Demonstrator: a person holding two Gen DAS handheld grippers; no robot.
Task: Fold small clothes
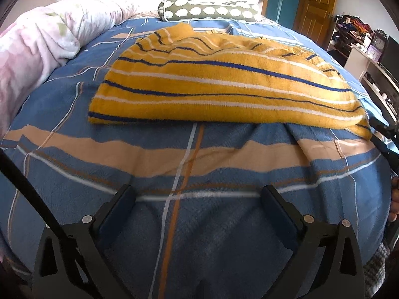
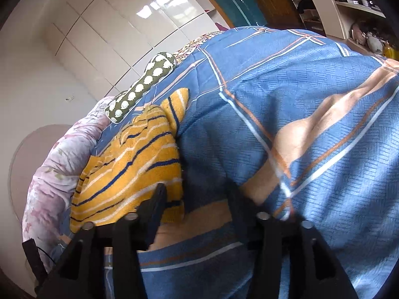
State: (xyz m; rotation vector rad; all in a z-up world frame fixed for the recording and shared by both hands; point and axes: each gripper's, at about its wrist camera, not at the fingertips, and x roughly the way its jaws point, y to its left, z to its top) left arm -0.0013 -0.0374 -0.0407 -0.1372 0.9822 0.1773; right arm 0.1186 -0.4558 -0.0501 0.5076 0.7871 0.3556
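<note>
A yellow knitted garment (image 1: 224, 84) with blue and white stripes lies folded flat on the blue plaid bedcover (image 1: 194, 224). In the left wrist view my left gripper (image 1: 197, 191) is open over bare bedcover, a short way nearer than the garment's front edge, with nothing between its fingers. In the right wrist view the same garment (image 2: 134, 159) sits at the left. My right gripper (image 2: 197, 191) is open at its near right corner. One finger (image 2: 157, 204) overlaps the yellow knit and the other (image 2: 237, 199) is over the bedcover. The pads press on nothing.
A rolled pink floral quilt (image 1: 37, 49) lines the left side of the bed, and a green bolster with white spots (image 1: 209, 12) lies at the far end. Shelves and a clock (image 1: 379, 42) stand to the right. White wardrobe doors (image 2: 112, 32) are beyond the bed.
</note>
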